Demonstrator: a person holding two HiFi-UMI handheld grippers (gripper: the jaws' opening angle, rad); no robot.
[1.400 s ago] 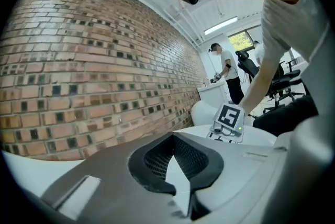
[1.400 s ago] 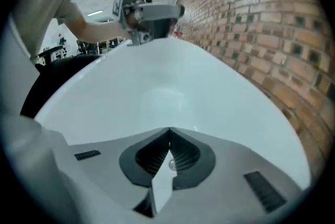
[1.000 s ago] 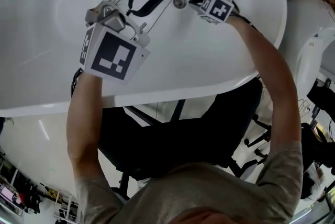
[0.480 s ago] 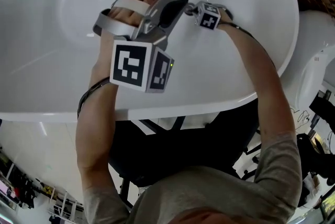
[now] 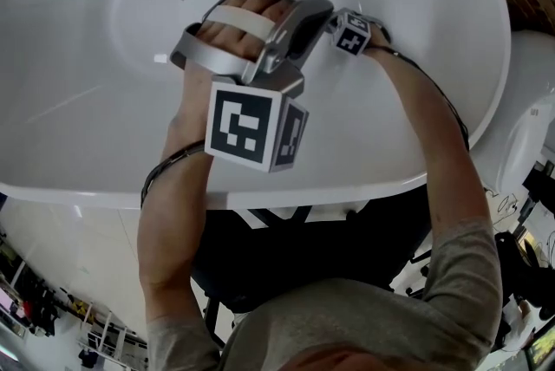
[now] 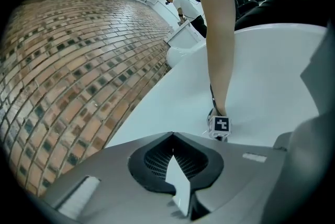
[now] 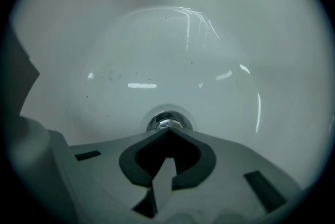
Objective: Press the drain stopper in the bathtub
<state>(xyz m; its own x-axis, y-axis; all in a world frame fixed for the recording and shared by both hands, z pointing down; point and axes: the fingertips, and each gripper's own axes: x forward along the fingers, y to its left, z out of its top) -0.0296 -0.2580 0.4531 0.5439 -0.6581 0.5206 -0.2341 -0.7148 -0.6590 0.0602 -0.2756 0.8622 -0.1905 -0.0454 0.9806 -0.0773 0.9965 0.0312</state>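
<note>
Left gripper [image 6: 172, 135] has swung in over the drain since a second ago and now covers the stopper in the head view, where it showed bare between the two grippers before. Right gripper [image 7: 168, 131] stayed close by the stopper the whole time.

Stopper [image 7: 168, 123]: round, shiny metal, sits in the low dip of the white bathtub [image 5: 104, 31] floor. Seen only in the right gripper view.

Right gripper: fingers closed together, nothing held, tip right at the near edge of the stopper. Contact likely, but can't confirm it.

Left gripper: fingers closed too, empty. It is held above and beside the stopper, pointing past it toward the brick wall [image 6: 68, 71], so not doing the pressing.

Step in hand, as a guess: the right gripper does the push. To do it well:
- keep the fingers closed so the tip is one solid point
- shift the tip from the near edge to the middle of the stopper
- push straight down, not at a slant, since polished metal could let the tip skid off onto the bathtub floor
- keep the left gripper clear of the stopper
</note>
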